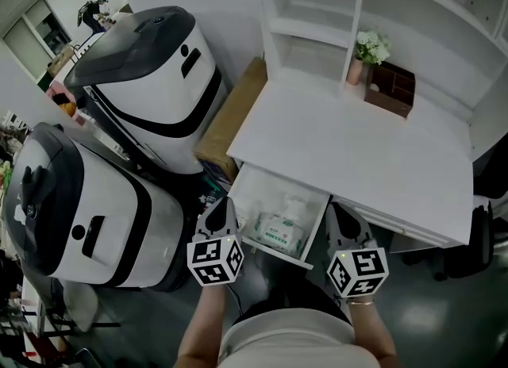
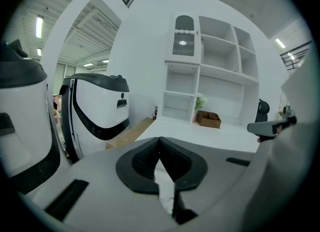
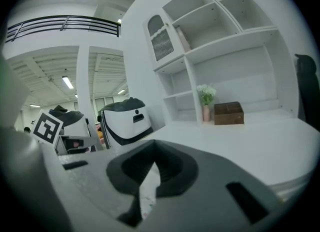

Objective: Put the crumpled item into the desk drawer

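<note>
Closest to me are my two hands, each holding a gripper. The left gripper [image 1: 223, 204] has its jaws closed with nothing in them. The right gripper [image 1: 336, 210] has its jaws closed and empty too. Both hang near the front of the open drawer [image 1: 278, 252], one at each corner. The drawer sticks out from under the white table [image 1: 373, 160]. Inside it lies the crumpled item [image 1: 296, 206], white and puffy, just behind a green and white pack [image 1: 278, 231]. Farther back on the table, a pink vase [image 1: 355, 71] with white flowers and a brown box [image 1: 390, 89] stand side by side. White shelves [image 1: 313, 33] rise behind them. To the left is a big white and black machine [image 1: 87, 216], with a second machine [image 1: 159, 81] farther back.
</note>
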